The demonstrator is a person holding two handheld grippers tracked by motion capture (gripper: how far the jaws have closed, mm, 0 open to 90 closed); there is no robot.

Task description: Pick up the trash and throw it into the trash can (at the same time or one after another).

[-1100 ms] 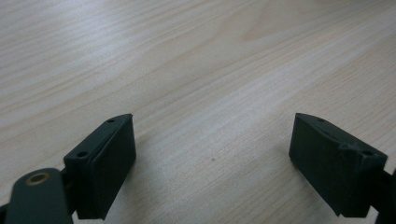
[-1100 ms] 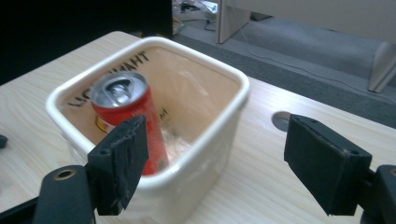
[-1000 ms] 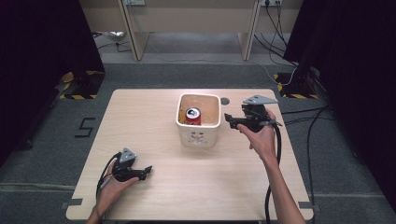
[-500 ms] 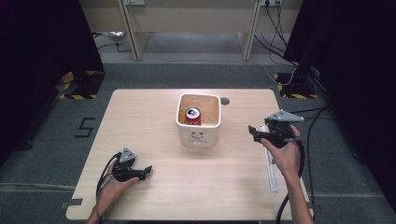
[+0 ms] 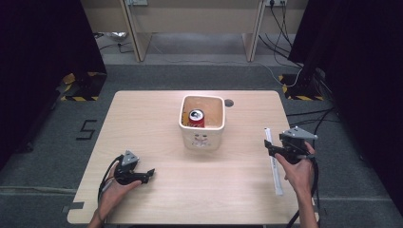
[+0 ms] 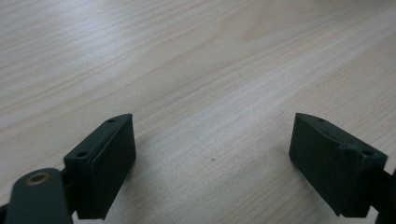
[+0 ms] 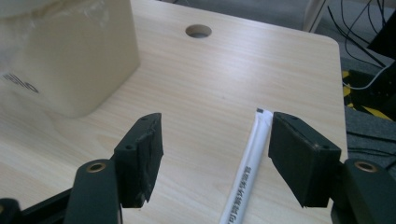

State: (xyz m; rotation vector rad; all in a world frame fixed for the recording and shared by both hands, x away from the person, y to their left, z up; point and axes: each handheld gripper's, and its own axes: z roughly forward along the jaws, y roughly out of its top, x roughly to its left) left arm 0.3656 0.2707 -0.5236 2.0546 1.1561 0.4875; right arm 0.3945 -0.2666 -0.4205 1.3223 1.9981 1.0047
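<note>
My right tongs (image 5: 272, 148) hang low over the wrapped straw (image 7: 247, 170), jaws apart and just closing on nothing, left tongs (image 5: 148, 174) open, red can (image 5: 196, 118) in the cream tub (image 5: 202, 137)

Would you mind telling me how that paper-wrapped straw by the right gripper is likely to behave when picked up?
The straw is long and thin, so probably very light and somewhat bendy. Its round wrapper may roll or skid on the smooth table. Lying flat, it gives the right gripper little to pinch.
</note>
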